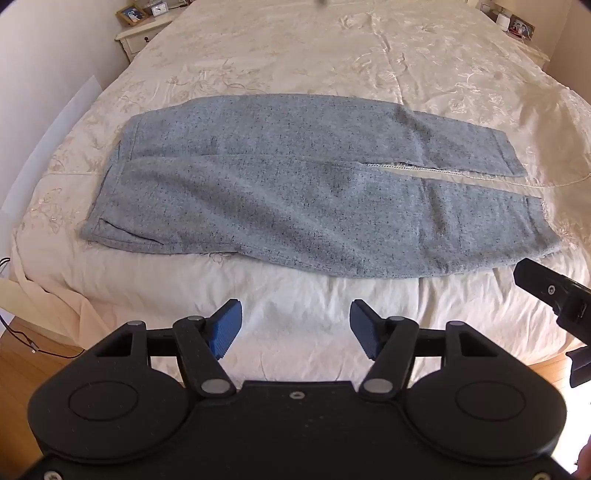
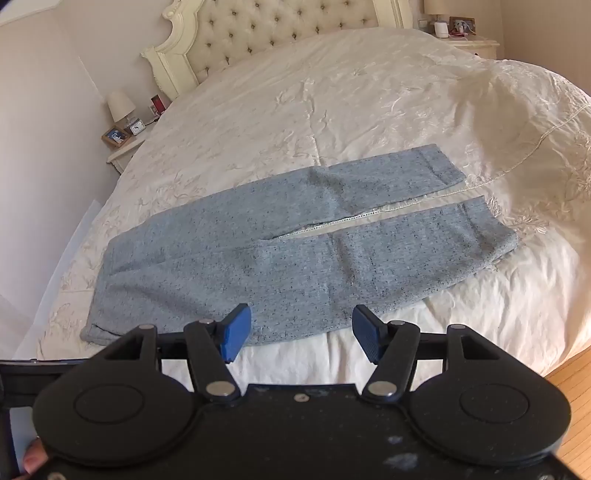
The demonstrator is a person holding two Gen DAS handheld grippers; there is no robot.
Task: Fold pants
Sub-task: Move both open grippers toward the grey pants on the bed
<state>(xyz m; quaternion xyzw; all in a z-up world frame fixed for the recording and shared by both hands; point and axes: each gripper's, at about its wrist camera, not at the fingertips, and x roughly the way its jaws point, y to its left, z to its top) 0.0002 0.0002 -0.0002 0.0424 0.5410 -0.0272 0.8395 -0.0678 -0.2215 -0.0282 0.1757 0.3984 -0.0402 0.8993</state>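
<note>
- Nearest in the left wrist view is the left gripper [image 1: 295,330], released, its blue pads [image 1: 225,328] spread wide with nothing between them, hanging over the white near edge of the bed [image 1: 295,44].
- Beyond it the pants [image 1: 295,188] lie flat across the bed, grey-blue and speckled, waistband at the left, two legs running to the right.
- A narrow gap splits the legs toward the right, and a line of lace trim on the cover shows through it.
- At the right edge, part of the right gripper [image 1: 554,299] pokes in, just near of the near leg's cuff; I cannot tell from this view how its fingers stand.
- Far left stands a nightstand [image 1: 142,35] with a photo frame and a clock; another frame sits far right.
- In the right wrist view the right gripper [image 2: 301,334] is also released, pads [image 2: 236,334] wide apart and holding nothing, above the near edge of the pants [image 2: 280,254].
- Here the pants run from the waistband at near left to the cuffs at far right.
- A tufted headboard [image 2: 280,33] rises at the far end, with a lamp [image 2: 121,107] on the left nightstand.
- Wood floor [image 2: 576,387] shows at near right.
</note>
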